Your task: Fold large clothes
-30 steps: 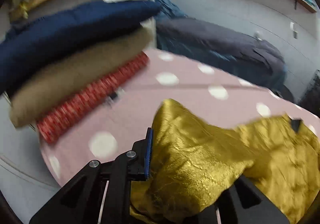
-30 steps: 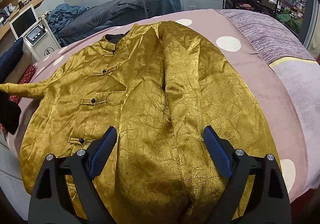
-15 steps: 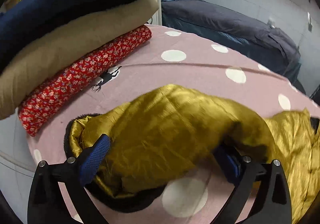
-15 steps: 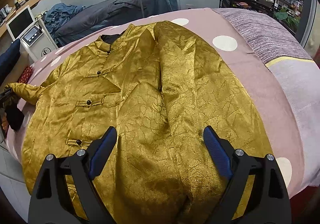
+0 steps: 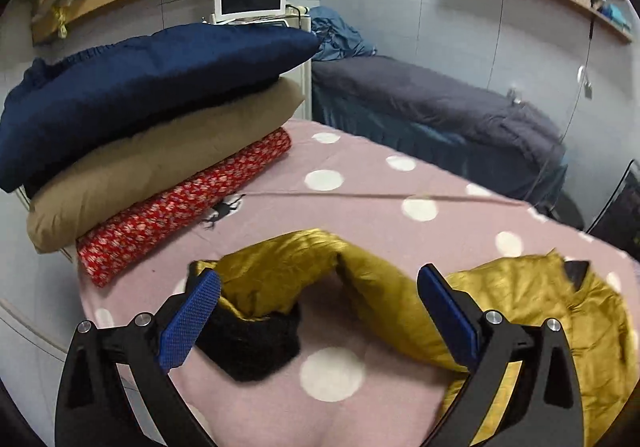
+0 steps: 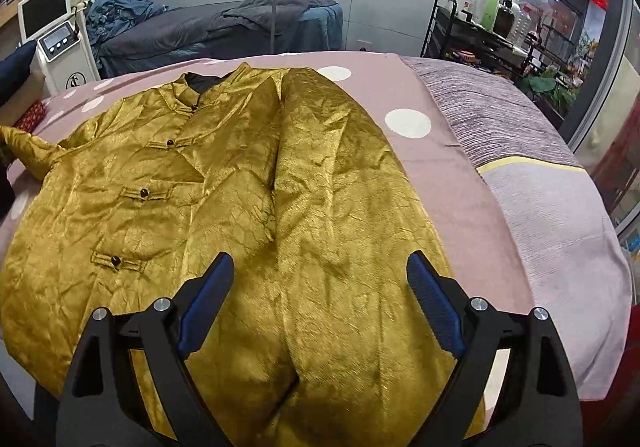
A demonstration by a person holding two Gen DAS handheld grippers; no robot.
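Gold jacket point(image 6: 248, 207) spread in rt view; black cuff point(image 5: 252, 339) only lft.

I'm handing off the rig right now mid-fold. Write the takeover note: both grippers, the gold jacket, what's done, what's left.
Left gripper: open, holding nothing, hovering over the jacket's sleeve, which lies crumpled with its black cuff showing.
Right gripper: open, holding nothing, hovering above the hem end of the gold jacket.
Jacket lies front up on the pink dotted bedcover; the other side is already folded onto the front.
Left: fold this sleeve in, then fold the body up.
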